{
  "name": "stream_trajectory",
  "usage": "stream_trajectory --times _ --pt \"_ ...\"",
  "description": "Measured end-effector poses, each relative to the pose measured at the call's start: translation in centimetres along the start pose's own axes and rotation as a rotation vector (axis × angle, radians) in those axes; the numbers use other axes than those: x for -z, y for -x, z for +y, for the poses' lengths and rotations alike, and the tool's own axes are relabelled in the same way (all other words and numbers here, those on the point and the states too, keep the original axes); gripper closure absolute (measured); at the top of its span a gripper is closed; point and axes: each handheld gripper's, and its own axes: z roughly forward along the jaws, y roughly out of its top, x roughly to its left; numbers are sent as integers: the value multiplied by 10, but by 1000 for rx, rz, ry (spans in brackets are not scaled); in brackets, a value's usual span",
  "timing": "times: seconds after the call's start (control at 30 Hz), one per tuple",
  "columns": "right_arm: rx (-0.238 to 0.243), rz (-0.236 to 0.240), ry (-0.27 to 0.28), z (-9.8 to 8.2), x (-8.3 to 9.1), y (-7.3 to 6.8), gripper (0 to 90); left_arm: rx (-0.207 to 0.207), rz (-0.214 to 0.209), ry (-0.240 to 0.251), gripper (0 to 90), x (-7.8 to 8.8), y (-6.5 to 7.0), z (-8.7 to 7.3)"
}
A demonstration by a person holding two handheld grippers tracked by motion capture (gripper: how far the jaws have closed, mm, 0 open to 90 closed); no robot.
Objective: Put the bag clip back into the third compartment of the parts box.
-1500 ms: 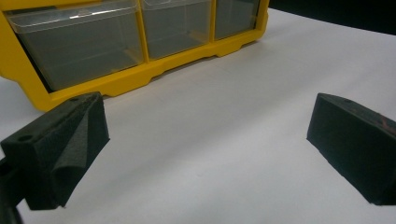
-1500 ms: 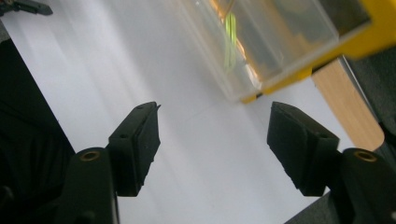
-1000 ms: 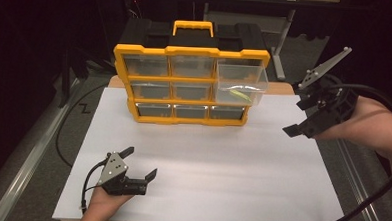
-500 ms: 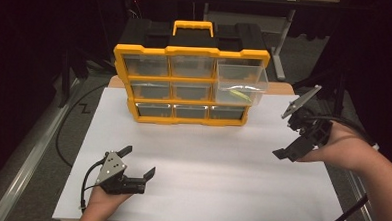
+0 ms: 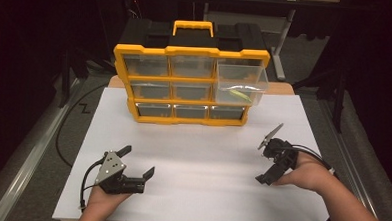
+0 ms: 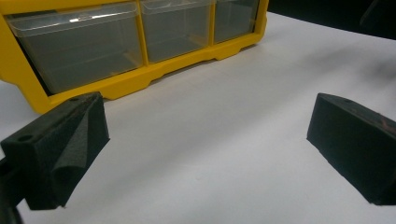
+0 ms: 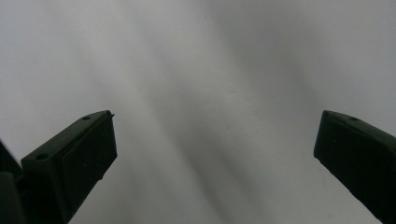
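Nearest the person, the left gripper [image 5: 136, 163] rests low over the white table [image 5: 202, 156], well in front of the yellow organizer [image 5: 190, 82] and toward its left end. Its fingers [image 6: 60, 149] are spread wide with nothing between them, and they point toward the organizer's bottom row of clear drawers [image 6: 79, 46].

The right gripper [image 5: 268, 160] is held well in front of the organizer's right end, tilted on its side, one finger raised and the other down near the table. Its fingers [image 7: 70, 158] are also spread wide and empty, over bare white surface.

Farther back, the organizer stands upright on the table, with three rows of drawers and a black top with a yellow handle [image 5: 192, 28]. Its upper right drawer [image 5: 241, 82] is pulled out toward the person; a small yellowish item [image 5: 239, 94] lies inside it.
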Motion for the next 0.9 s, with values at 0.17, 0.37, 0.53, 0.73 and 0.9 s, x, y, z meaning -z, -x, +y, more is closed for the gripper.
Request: stream_trajectory --times 0.17,0.37,0.53,0.73,0.9 --pt "-39 12 38 -9 -32 -2 0 1 1 -6 4 0 0 -1" --pt "-116 33 303 -27 -45 -8 0 10 3 -10 4 -1 -1 -1" --pt "-202 12 629 -45 -45 -15 0 23 15 -8 4 0 -3 -2" --pt "-269 -31 890 -63 -39 -22 0 64 38 -6 4 1 -6 -4" --pt "-318 -64 1005 -84 -33 -25 0 79 46 -7 4 -1 -6 -4"
